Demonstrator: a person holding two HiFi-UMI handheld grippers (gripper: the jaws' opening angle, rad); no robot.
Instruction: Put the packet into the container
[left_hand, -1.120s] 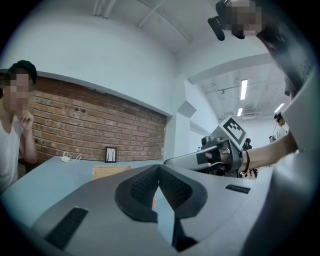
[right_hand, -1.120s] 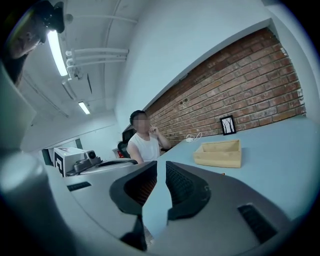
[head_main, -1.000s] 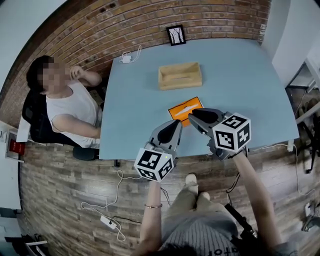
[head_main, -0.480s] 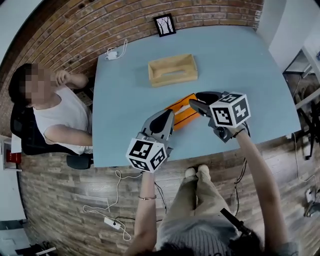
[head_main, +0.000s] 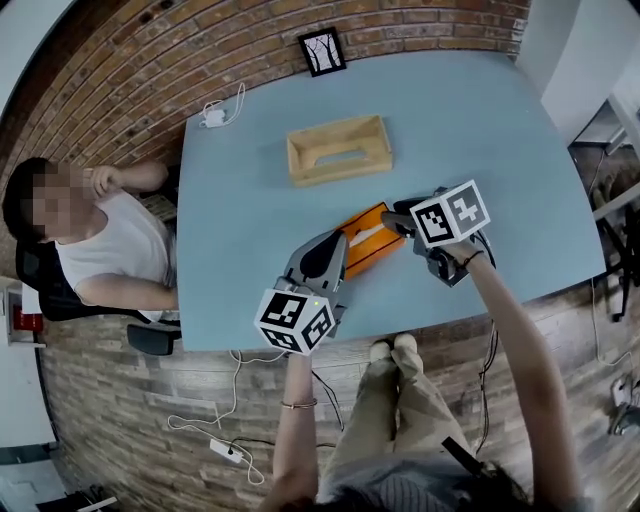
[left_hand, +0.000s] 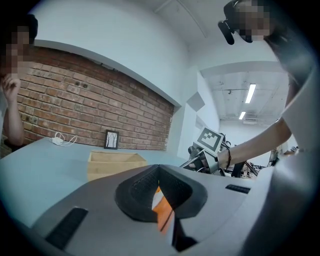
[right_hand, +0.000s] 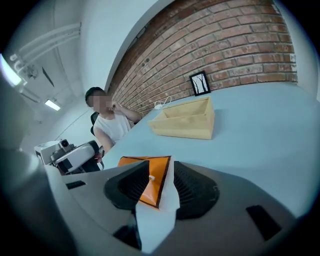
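Packet (head_main: 364, 238) lies partly between parted jaws of the right hand-held gripper (head_main: 393, 213)

**Layout of the table, seen from above**

The container (head_main: 337, 150) lies on the table (head_main: 480, 130) toward its far side. The packet (head_main: 368, 232) lies in front of it, nearer the front edge. A picture frame (head_main: 321, 51) stands at the back edge and a charger (head_main: 212, 117) lies at the back left corner. A seated person (head_main: 100, 250) is left of the table.

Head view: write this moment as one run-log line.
orange flat packet: on blue table | wooden box container: empty | right gripper: fingers just opening, packet edge between | left gripper: fingers together
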